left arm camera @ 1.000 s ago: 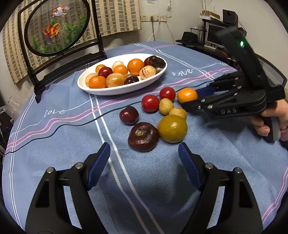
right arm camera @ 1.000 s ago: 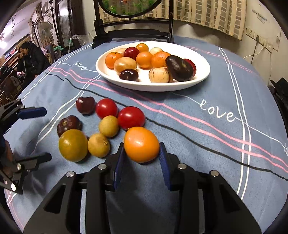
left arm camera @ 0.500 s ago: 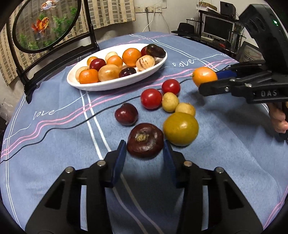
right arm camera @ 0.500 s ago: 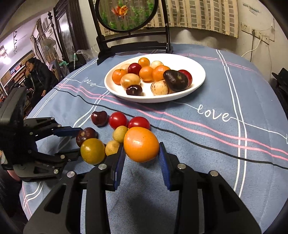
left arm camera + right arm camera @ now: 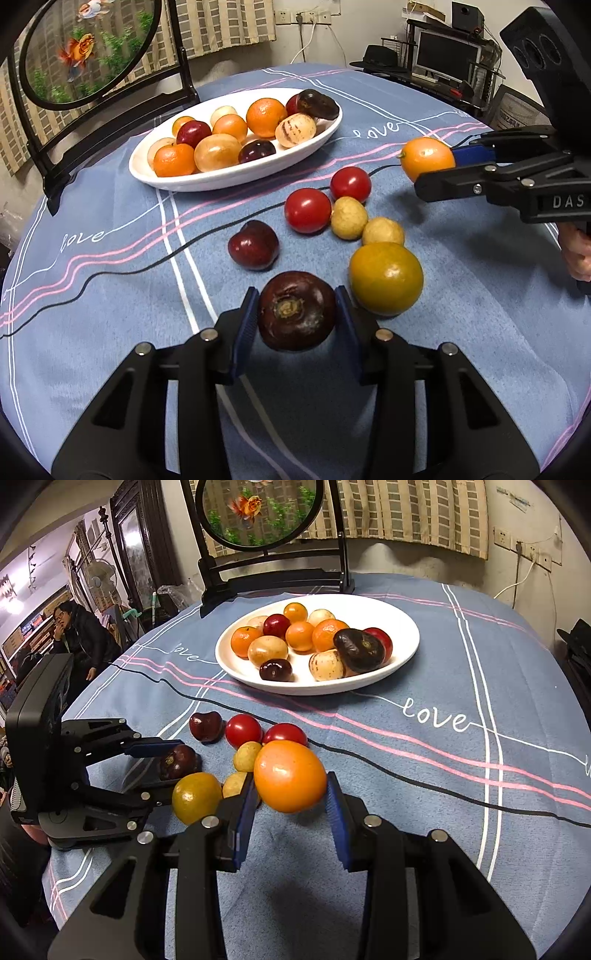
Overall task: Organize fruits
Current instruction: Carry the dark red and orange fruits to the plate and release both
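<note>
My left gripper (image 5: 295, 325) is shut on a dark purple fruit (image 5: 296, 311), at or just above the blue cloth; it also shows in the right wrist view (image 5: 178, 761). My right gripper (image 5: 290, 808) is shut on an orange fruit (image 5: 290, 775) and holds it above the table; it shows in the left wrist view (image 5: 427, 158) too. Loose on the cloth lie a yellow-green fruit (image 5: 386, 277), two small yellow fruits (image 5: 349, 222), two red tomatoes (image 5: 307, 210) and a dark red plum (image 5: 253, 244). A white oval plate (image 5: 221, 179) holds several fruits.
A black stand with a round fish picture (image 5: 85, 48) stands behind the plate. A desk with a monitor (image 5: 447, 55) is at the far right. A person (image 5: 74, 635) sits beyond the table's left edge. The cloth hangs over the round table's edge.
My left gripper moved forward and closed on the dark purple fruit. My right gripper lifted the orange fruit higher and away from the loose fruits.
</note>
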{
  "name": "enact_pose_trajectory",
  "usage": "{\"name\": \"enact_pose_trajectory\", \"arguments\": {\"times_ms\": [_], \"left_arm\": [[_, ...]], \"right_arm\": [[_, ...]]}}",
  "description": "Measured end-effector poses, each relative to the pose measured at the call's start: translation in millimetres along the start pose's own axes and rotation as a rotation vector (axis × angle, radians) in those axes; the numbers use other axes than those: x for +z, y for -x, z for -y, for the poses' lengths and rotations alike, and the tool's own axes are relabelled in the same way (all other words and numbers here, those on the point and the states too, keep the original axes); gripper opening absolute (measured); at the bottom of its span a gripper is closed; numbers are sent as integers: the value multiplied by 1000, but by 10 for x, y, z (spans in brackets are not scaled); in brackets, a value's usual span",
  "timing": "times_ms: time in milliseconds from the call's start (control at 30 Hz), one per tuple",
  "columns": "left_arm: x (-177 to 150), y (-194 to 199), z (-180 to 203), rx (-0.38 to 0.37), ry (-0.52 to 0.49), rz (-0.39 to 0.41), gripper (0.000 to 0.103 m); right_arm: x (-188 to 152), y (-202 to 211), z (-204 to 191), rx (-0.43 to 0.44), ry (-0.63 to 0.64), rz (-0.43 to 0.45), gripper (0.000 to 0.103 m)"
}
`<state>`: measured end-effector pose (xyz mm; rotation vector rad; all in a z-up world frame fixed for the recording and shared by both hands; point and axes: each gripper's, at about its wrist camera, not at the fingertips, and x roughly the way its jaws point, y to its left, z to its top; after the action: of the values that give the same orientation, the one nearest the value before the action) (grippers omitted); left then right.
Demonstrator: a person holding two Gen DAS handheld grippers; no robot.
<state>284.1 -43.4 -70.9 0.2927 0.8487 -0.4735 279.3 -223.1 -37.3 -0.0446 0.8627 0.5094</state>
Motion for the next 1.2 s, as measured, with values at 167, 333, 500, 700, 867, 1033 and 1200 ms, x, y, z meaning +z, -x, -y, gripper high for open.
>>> {"name": "enact_pose_trajectory", "arguments": {"times_ms": [167, 333, 500, 700, 867, 1033, 1200], "left_arm": [[-51, 128, 7, 14, 35, 27, 42], [-39, 431, -110, -38, 123, 111, 42], [256, 708, -324, -32, 165, 189, 42], [921, 567, -617, 49, 191, 208, 42], [1315, 132, -854, 69, 229, 177, 42], [1585, -275, -1022, 79, 252, 122, 42], [1757, -564, -1157, 78, 278, 91, 42]], "right_arm": [[-7, -13, 4, 0, -4, -1, 37], [-15, 53, -14, 17, -7, 28, 37], [167, 229, -37, 15, -5, 122, 37], [720, 53, 85, -33, -14, 172, 37], [1142, -267, 276, -57, -48, 175, 37], [1446, -606, 497, -58, -103, 139, 37], [1597, -893, 691, -61, -135, 89, 37]]}}
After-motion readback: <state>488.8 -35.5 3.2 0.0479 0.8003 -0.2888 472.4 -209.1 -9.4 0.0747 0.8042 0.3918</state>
